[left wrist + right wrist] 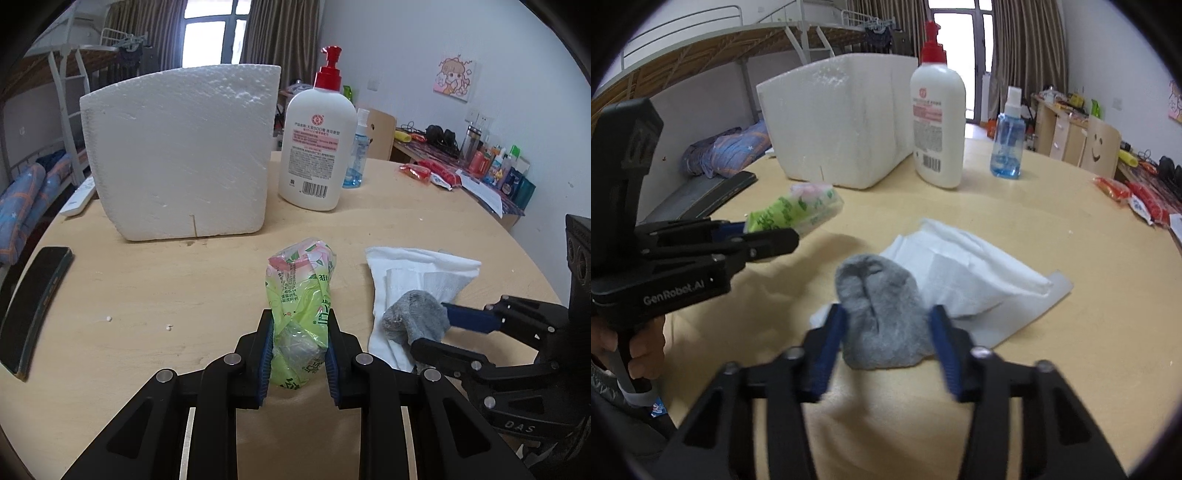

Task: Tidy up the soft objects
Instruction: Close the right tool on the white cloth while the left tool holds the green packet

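Only in the right view, a hand (639, 354); left tongs (300, 354) clamped on tissue pack (301, 295), right tongs (888, 341) around sock (879, 314).

Two bottles (317, 147) — one foam box (181, 151), one sock (882, 317).

Left hand-held gripper (299, 343) clamps green tissue pack (301, 295); right hand-held gripper (430, 325) around grey sock (413, 317)
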Demonstrator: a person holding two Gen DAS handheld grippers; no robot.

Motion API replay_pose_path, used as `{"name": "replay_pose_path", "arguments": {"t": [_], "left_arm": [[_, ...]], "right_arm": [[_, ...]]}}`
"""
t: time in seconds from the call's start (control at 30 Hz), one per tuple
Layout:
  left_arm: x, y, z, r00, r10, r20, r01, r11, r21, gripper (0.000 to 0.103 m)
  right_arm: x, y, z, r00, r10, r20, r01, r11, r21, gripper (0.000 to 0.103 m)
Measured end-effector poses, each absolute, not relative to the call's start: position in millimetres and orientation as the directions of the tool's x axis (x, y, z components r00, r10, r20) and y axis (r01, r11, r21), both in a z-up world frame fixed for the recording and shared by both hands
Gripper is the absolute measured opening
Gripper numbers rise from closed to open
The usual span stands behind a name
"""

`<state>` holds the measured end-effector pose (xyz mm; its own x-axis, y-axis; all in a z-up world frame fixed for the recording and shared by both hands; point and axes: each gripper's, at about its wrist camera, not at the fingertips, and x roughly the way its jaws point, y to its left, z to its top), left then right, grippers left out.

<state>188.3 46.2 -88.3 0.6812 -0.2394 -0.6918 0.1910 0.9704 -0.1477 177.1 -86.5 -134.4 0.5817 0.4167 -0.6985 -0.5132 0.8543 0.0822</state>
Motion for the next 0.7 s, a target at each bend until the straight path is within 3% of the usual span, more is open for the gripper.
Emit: {"name": "replay_pose_path", "arguments": {"t": [0.27, 0.7], "left_arm": [[184, 48, -86, 0.688, -0.246, -0.683, 0.191, 0.969, -0.156, 0.026], [169, 52, -77, 0.711, -0.239, -0.661, 0.184, 0.971, -0.153, 0.026]], "right_arm": [[165, -86, -127, 0.581, 0.433, -0.689, -0.532, 0.843, 0.081, 0.011], [155, -74, -123, 0.559, 0.460, -0.690, -0.582, 0.810, 0.069, 0.009]]}}
